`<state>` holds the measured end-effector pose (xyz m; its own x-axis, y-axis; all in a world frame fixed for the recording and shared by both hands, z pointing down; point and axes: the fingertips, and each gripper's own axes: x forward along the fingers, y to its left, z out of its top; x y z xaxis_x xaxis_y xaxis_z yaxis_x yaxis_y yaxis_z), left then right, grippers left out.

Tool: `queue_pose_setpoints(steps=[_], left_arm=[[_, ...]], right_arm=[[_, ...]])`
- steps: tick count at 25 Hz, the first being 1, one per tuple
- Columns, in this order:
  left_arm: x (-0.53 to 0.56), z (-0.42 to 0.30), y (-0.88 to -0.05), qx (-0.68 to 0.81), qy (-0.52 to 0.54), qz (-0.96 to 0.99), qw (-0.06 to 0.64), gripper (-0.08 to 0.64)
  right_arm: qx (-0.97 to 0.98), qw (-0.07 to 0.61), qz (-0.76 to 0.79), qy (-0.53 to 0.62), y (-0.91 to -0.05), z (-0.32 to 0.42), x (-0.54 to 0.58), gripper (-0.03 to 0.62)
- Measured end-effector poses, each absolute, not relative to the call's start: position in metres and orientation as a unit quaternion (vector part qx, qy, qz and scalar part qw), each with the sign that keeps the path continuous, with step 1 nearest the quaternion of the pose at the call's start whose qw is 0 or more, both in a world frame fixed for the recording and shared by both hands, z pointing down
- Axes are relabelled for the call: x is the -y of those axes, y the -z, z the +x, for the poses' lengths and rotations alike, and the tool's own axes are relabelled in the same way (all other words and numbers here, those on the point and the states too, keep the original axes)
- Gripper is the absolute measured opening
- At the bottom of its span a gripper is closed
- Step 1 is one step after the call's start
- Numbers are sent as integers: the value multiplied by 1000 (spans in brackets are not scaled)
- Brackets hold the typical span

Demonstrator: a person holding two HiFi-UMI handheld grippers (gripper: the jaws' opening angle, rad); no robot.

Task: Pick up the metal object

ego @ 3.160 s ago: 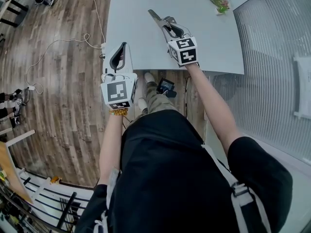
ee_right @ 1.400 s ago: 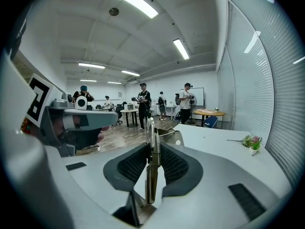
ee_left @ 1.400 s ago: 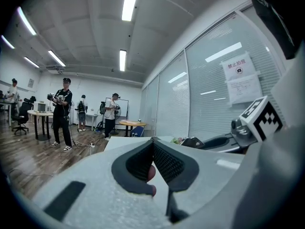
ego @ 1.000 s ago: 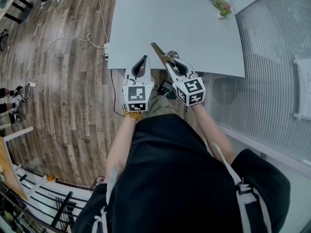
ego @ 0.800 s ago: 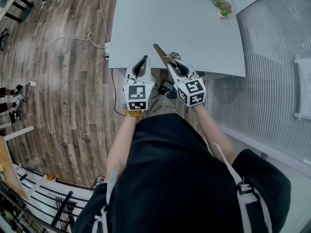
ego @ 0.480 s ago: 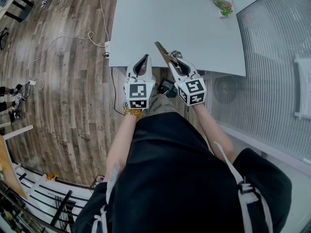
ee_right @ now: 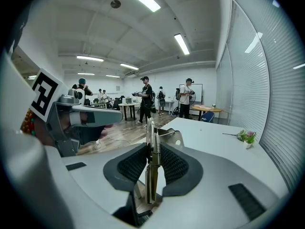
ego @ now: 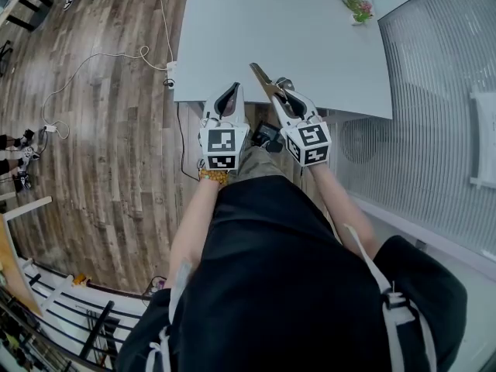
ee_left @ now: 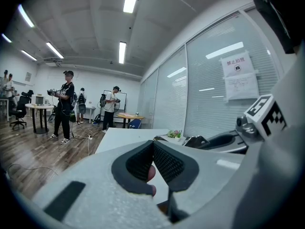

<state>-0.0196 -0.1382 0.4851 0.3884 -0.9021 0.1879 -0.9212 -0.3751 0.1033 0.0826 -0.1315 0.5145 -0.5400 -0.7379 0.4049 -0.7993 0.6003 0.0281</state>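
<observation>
Object [ee_right: 150, 182]: metal, pinched in right gripper's [ee_right: 153, 151] narrow jaws, over table [ego: 232, 37] edge.
Left gripper [ee_left: 153, 149]: jaws pressed together.

Both forearms tucked in close, grippers side by side, pointing ahead and a touch down. My left gripper [ego: 234, 90] has its jaws pressed together. My right gripper [ego: 280, 91] is clamped tight on the metal object [ego: 260, 77].
</observation>
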Motion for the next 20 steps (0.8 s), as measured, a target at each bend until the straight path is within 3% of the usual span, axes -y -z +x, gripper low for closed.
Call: queue_pose_setpoints(steps=[20], left_arm=[[127, -13, -484, 533, -44, 839, 97, 11]], right_arm=[[867, 200, 451, -73, -516, 89, 118, 91]])
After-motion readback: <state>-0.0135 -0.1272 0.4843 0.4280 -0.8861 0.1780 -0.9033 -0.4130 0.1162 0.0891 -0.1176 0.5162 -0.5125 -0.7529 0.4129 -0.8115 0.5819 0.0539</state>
